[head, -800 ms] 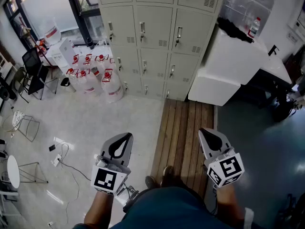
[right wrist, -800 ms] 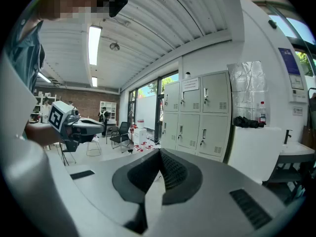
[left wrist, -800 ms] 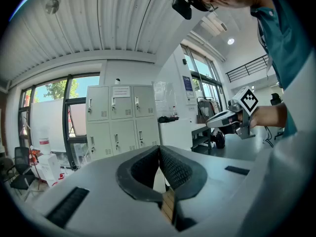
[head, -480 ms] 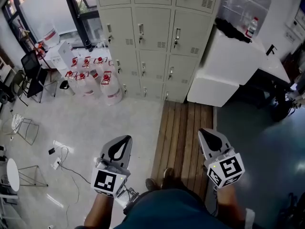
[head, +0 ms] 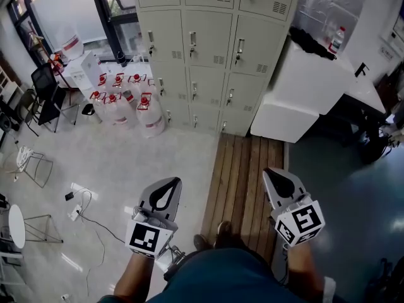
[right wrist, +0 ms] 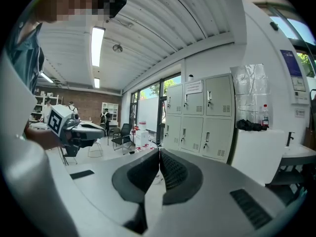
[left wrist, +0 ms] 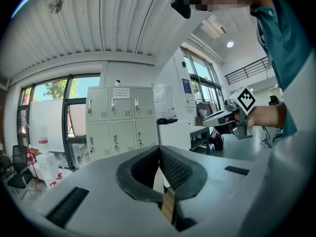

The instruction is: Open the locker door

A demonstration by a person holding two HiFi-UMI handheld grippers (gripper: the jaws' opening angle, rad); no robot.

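Observation:
A bank of beige lockers (head: 214,49) with small handles stands across the room, all doors closed; it also shows far ahead in the left gripper view, lockers (left wrist: 116,127), and in the right gripper view, lockers (right wrist: 197,117). My left gripper (head: 165,188) is held low and well short of the lockers, jaws shut with nothing between them. My right gripper (head: 278,178) hangs beside it over the wooden strip, also shut and empty. In each gripper view the two ribbed pads meet, left gripper (left wrist: 159,154) and right gripper (right wrist: 159,157).
Several red-capped water jugs (head: 129,103) stand on the floor left of the lockers. A white cabinet (head: 303,87) with a bottle (head: 338,38) on it sits to their right. Chairs (head: 44,90), a stool (head: 28,163) and cables (head: 85,207) lie at the left. Wooden flooring (head: 243,175) leads toward the lockers.
The head view has shifted slightly, so the lockers sit a little lower in the picture. Both grippers stay shut and keep about the same place.

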